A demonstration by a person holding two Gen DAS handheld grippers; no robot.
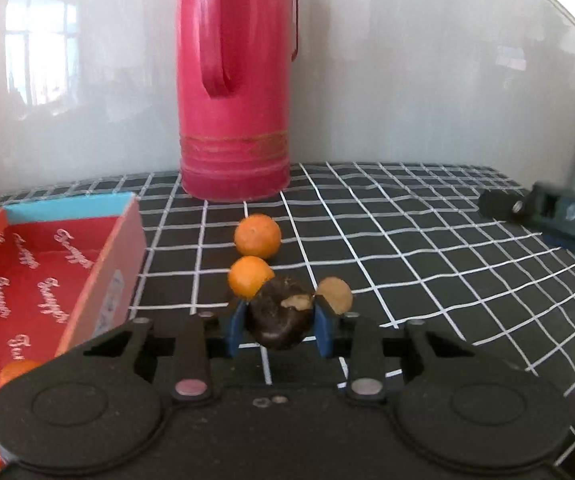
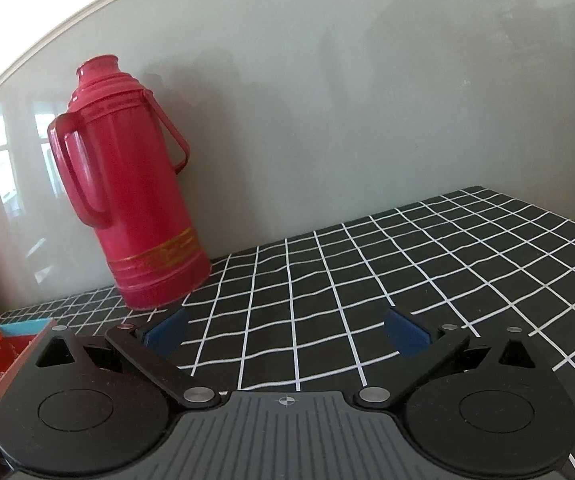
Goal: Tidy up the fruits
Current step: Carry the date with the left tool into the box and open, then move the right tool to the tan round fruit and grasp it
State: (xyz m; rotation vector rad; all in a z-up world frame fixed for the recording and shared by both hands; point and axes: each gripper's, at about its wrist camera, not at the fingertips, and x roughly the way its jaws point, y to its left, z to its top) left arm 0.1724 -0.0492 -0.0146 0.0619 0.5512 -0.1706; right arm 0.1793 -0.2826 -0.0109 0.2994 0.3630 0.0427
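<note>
My left gripper [image 1: 280,322] is shut on a dark brown round fruit [image 1: 279,318] with a pale torn patch, held between its blue pads just above the checked cloth. Two oranges [image 1: 257,235] [image 1: 249,281] lie beyond it, and a tan round fruit [image 1: 335,294] sits just right of the pads. A red box [image 1: 53,276] at the left holds several fruits, orange and dark ones. My right gripper [image 2: 285,334] is open and empty over bare cloth; the box's corner [image 2: 3,354] shows at its far left.
A tall red thermos [image 1: 235,92] stands at the back against the wall, also in the right wrist view [image 2: 131,200]. The right gripper's body [image 1: 547,216] shows at the right edge of the left view. The black-and-white checked cloth [image 2: 407,264] covers the table.
</note>
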